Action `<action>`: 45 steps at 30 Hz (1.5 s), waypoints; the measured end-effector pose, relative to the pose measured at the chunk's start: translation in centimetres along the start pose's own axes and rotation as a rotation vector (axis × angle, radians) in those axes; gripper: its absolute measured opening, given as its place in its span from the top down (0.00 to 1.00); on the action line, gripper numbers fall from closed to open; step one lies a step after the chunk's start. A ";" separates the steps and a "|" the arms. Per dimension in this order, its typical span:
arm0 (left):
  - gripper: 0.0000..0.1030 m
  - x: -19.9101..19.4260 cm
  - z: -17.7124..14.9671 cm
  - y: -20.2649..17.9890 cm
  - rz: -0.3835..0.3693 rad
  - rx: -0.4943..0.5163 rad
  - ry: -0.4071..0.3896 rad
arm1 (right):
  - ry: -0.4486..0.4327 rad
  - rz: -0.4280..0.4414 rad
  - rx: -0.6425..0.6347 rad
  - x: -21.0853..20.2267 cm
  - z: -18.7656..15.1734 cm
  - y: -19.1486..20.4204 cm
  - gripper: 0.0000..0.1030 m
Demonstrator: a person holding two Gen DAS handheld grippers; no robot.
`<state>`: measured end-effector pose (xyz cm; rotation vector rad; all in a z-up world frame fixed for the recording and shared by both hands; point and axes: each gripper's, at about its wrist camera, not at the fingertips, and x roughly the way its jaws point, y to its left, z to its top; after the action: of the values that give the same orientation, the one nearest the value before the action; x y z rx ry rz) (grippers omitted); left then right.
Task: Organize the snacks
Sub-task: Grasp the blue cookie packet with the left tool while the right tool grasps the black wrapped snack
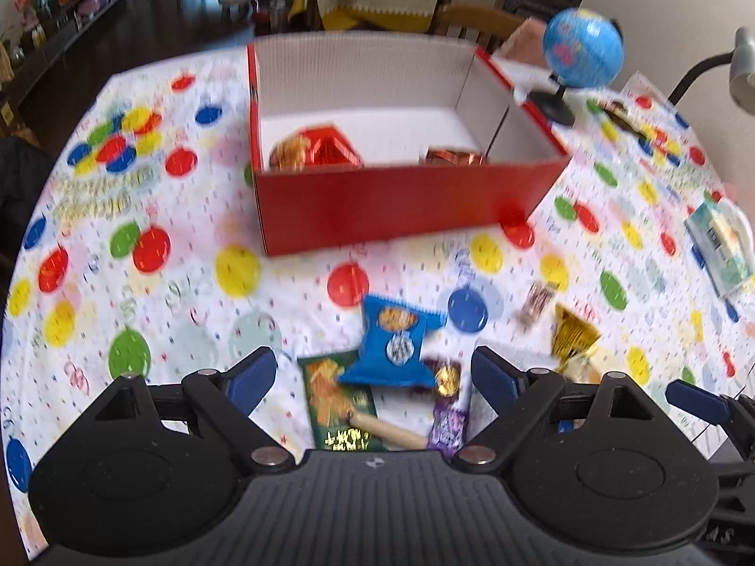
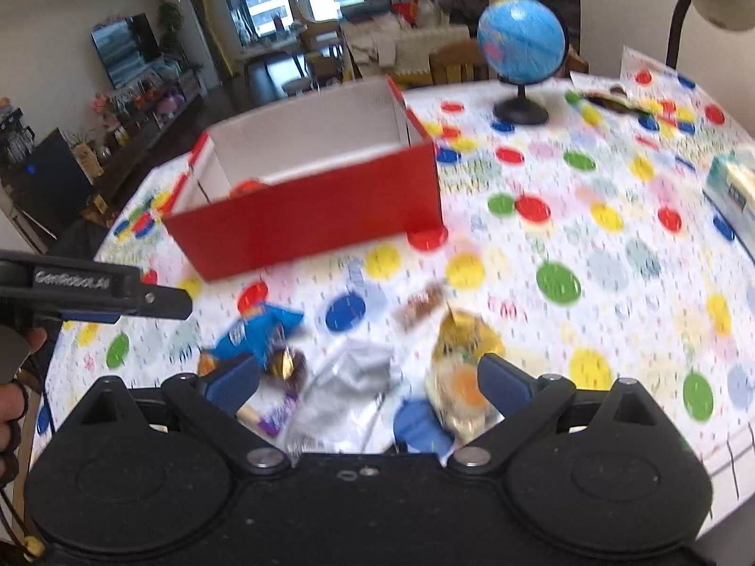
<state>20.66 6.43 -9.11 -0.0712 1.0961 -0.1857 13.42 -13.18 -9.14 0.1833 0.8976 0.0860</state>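
both tongs, left (image 1: 373, 372) and right (image 2: 368, 377), are gaping empty; two snacks are sitting in your red box (image 1: 406, 203), several are waiting on the counter (image 1: 188, 283).

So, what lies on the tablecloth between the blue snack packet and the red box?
Nothing lies there. In the left wrist view, only bare dotted tablecloth separates the blue snack packet from the red box. The right wrist view agrees.

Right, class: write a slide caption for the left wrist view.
Open left gripper above blue snack packet, red box beyond.
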 end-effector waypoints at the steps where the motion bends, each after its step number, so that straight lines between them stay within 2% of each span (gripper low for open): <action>1: 0.12 0.5 -0.1 -0.1 0.005 0.005 0.011 | 0.014 -0.001 -0.007 0.1 -0.5 -0.1 0.04; 13: 0.12 6.5 0.2 -0.1 0.045 0.028 0.126 | 0.163 0.003 -0.050 2.6 -3.5 0.4 0.11; 22: 0.12 8.8 1.2 -0.5 0.066 0.020 0.153 | 0.230 0.026 -0.052 4.0 -4.6 0.4 0.14; 28: 0.12 9.6 1.8 -0.3 0.045 -0.017 0.166 | 0.265 0.048 -0.052 4.5 -5.3 0.2 0.18; 32: 0.12 10.1 1.9 -0.3 0.041 -0.013 0.172 | 0.286 0.035 -0.043 5.0 -5.7 0.0 0.25; 38: 0.13 10.2 1.7 -0.8 0.030 0.013 0.162 | 0.293 0.036 -0.067 5.1 -6.1 0.3 0.27; 42: 0.23 10.2 1.9 -1.0 0.024 0.018 0.165 | 0.290 0.022 -0.081 5.1 -6.2 0.4 0.36; 44: 0.36 10.1 1.9 -1.1 0.018 0.020 0.165 | 0.284 0.024 -0.083 5.0 -6.1 0.4 0.40; 45: 0.39 10.1 2.0 -1.2 0.016 0.020 0.165 | 0.281 0.025 -0.083 4.9 -6.1 0.4 0.41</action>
<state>26.74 3.34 -16.88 -0.0289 1.2582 -0.1904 11.69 -11.26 -16.58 0.1062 1.1700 0.1753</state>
